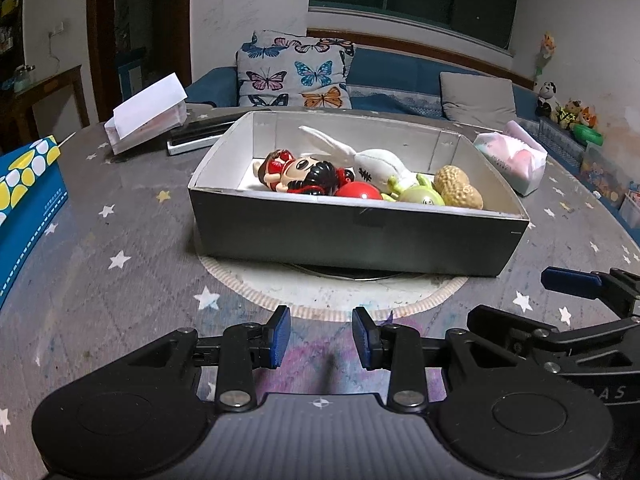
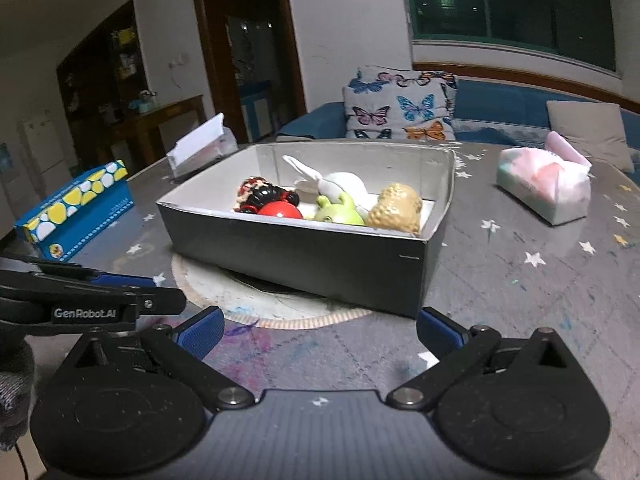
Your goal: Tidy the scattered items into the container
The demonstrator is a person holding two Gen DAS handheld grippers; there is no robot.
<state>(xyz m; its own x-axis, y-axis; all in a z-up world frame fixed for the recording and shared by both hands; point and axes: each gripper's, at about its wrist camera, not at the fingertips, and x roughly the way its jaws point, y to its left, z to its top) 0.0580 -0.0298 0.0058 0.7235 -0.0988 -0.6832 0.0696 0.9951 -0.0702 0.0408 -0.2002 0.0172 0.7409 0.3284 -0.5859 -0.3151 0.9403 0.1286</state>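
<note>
A grey cardboard box (image 1: 352,236) (image 2: 304,256) stands on the star-patterned table. Inside lie a doll with black hair (image 1: 308,176) (image 2: 264,194), a red ball (image 1: 358,192) (image 2: 280,211), a white plush (image 1: 376,162) (image 2: 340,184), a green toy (image 1: 424,196) (image 2: 338,210) and a peanut-shaped toy (image 1: 458,188) (image 2: 396,208). My left gripper (image 1: 321,336) is open and empty, in front of the box. My right gripper (image 2: 320,332) is wide open and empty, near the box's front right corner; it also shows in the left wrist view (image 1: 572,280).
A blue and yellow box (image 1: 24,208) (image 2: 76,212) sits at the left. A clear holder with white paper (image 1: 148,116) (image 2: 200,148) and a dark flat item (image 1: 196,136) lie behind. A pink tissue pack (image 1: 512,160) (image 2: 548,184) lies at the right. A round mat (image 1: 336,292) lies under the box.
</note>
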